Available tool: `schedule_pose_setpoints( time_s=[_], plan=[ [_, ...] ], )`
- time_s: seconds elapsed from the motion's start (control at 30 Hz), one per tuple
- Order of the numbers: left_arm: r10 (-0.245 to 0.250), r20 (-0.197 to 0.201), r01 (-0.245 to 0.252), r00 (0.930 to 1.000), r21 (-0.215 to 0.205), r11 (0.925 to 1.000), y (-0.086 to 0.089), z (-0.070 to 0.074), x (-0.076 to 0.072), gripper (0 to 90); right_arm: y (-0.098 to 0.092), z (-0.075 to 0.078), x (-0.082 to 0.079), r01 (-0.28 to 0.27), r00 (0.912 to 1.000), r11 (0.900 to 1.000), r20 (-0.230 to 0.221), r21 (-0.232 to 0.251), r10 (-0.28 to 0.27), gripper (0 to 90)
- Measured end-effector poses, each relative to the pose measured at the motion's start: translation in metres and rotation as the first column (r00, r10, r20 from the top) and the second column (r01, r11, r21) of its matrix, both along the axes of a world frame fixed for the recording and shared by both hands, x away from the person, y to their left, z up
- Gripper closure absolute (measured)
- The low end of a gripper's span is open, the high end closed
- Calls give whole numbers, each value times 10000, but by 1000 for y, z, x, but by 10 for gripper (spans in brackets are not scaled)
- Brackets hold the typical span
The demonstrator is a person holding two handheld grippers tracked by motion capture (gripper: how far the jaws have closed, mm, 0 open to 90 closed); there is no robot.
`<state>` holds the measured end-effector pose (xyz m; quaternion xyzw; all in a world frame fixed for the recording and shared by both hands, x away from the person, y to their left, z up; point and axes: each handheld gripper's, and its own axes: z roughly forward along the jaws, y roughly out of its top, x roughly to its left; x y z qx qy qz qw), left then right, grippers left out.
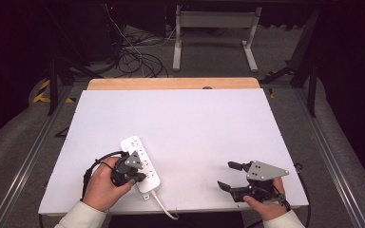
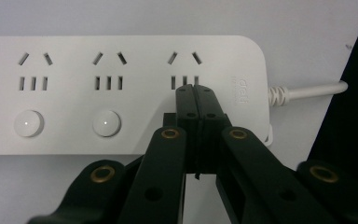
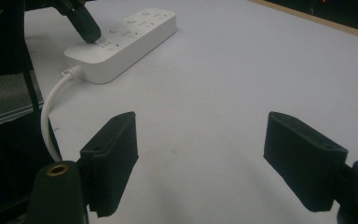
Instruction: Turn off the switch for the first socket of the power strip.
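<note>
A: Which step is judged to be in hand?

B: A switch is likely being pressed. The left gripper [image 2: 196, 100] is clenched, its jaws pressed together with nothing held between them, and its tip is set down on the strip [image 1: 140, 162] at the socket group nearest the cord [image 2: 307, 91]. Round buttons [image 2: 106, 123] are seen on the two other groups; the third spot is covered by the jaws, so a button there cannot be confirmed.

A: And where is the strip placed?

B: It is laid flat near the front-left of the table [image 1: 195, 123], its cord trailed off the near edge.

A: What is called for next?

B: If a press is meant, a short push straight down would be needed, then a lift clear, so the strip is not slid.

A: And on the right?

B: The right gripper [image 1: 232, 176] is held released, jaws spread wide, nothing between them, well apart from the strip and just above the sheet.

A: The surface and room?

B: A white sheet is spread over a wooden top. Beyond it, cables [image 1: 135, 57] and a white frame [image 1: 216, 33] are seen on grey floor, in a dark room.
</note>
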<state>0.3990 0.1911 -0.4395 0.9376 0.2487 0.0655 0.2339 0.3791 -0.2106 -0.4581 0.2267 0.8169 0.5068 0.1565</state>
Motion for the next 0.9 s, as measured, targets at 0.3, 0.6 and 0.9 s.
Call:
schedule_pose_setpoints(
  time_s=[0.3,0.6,0.9],
  plan=[
    [95,67,-96,9999,96,9999,-2,-1,-2,900,1,-1,0,14,10000,10000,-51,-37,-14,262],
    [361,1147,-314,9927,-421,9986,-1,15,-10,900,2,0,0,38,10000,10000,4,-25,-38,262],
    [139,1302,34,9914,-1311,9914,2,30,-19,900,1,0,0,69,10000,10000,4,-51,-69,263]
  ],
)
